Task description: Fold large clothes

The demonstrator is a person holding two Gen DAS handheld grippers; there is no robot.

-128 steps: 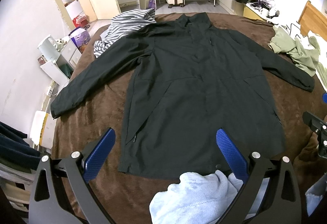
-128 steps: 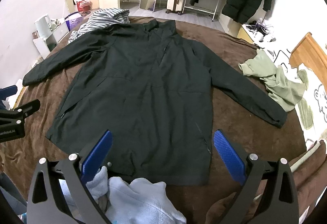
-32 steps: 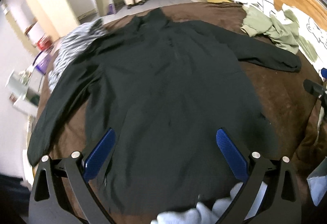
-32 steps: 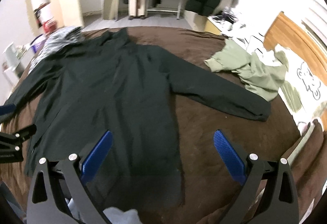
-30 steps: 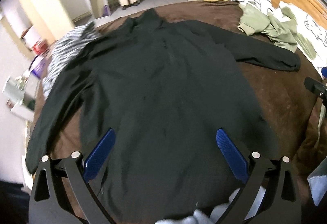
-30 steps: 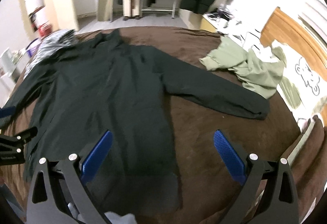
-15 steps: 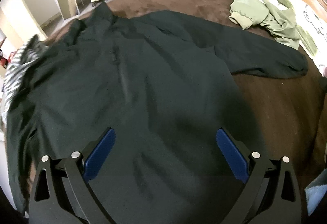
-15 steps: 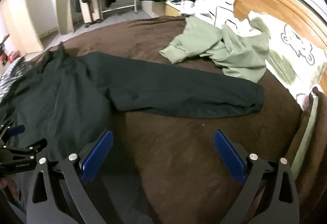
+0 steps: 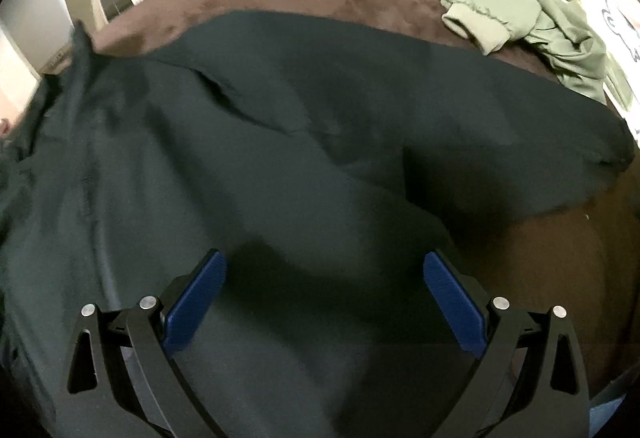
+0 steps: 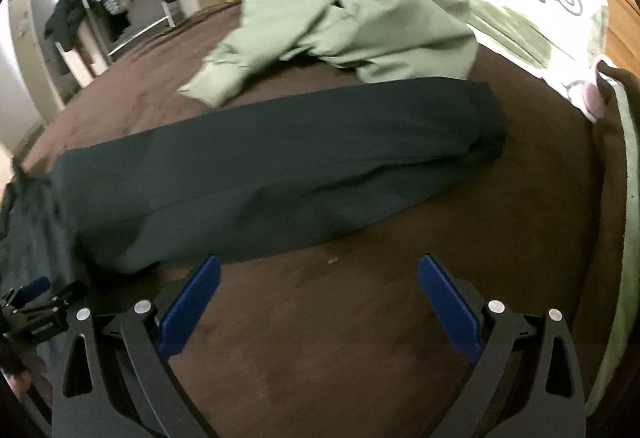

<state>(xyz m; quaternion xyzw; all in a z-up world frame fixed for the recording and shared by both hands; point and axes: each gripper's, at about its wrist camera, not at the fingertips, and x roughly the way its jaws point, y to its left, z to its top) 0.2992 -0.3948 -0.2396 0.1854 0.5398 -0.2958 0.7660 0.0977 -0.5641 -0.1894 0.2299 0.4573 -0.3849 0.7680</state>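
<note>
The black jacket (image 9: 248,142) lies spread flat on the brown bed (image 10: 360,338), one sleeve (image 10: 280,166) stretched out toward the green hoodie (image 10: 360,26) (crumpled near the headboard). The left tongs (image 9: 325,298) hover spread over the jacket's body; the right tongs (image 10: 319,298), also spread and holding nothing, hang above bare blanket just beside the sleeve.

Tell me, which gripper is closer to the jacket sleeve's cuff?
Right. The right gripper hangs open over bare blanket just short of the sleeve cuff; the left gripper is over the jacket's body.
</note>
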